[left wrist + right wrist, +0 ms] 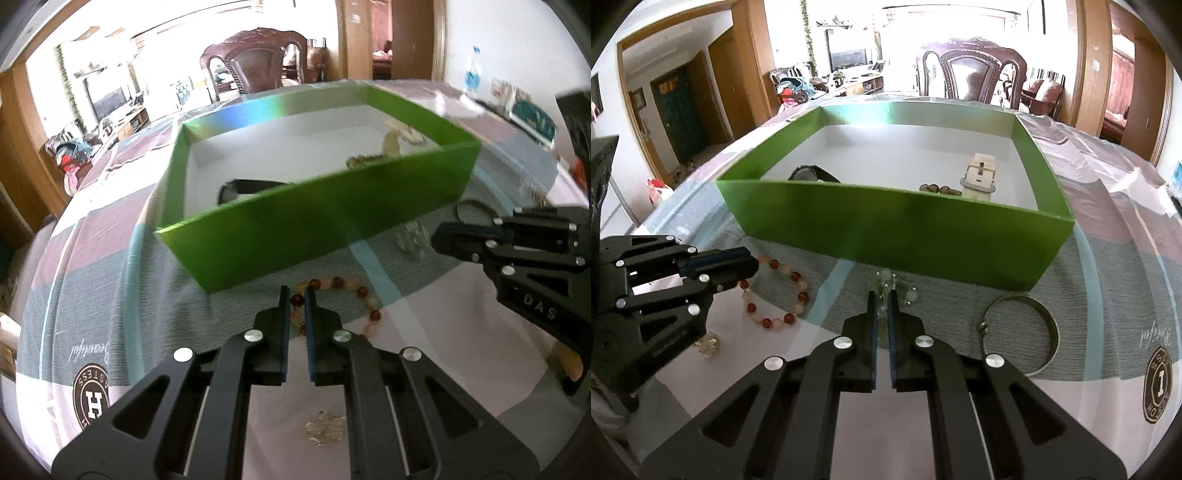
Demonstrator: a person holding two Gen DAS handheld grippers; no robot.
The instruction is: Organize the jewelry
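Observation:
A bracelet of red and pale beads (364, 292) (795, 276) lies on the checked cloth in front of the green box (314, 229) (886, 229). My left gripper (297, 295) (750, 264) is shut at the bracelet's near-left edge, with a red bead showing between its fingertips. To the right, a small ornament of pale green beads (886, 275) (413, 238) rests by the box wall. My right gripper (882, 295) (437, 236) is shut on it, thin strands running between the pads. Inside the box are a black watch (812, 173), a white watch (979, 177) and dark beads (940, 189).
A metal bangle (1019, 332) lies on the cloth right of my right gripper. A small clear crystal piece (709, 343) (325, 428) sits near the front under the left tool. A carved dark chair (971, 70) stands behind the table.

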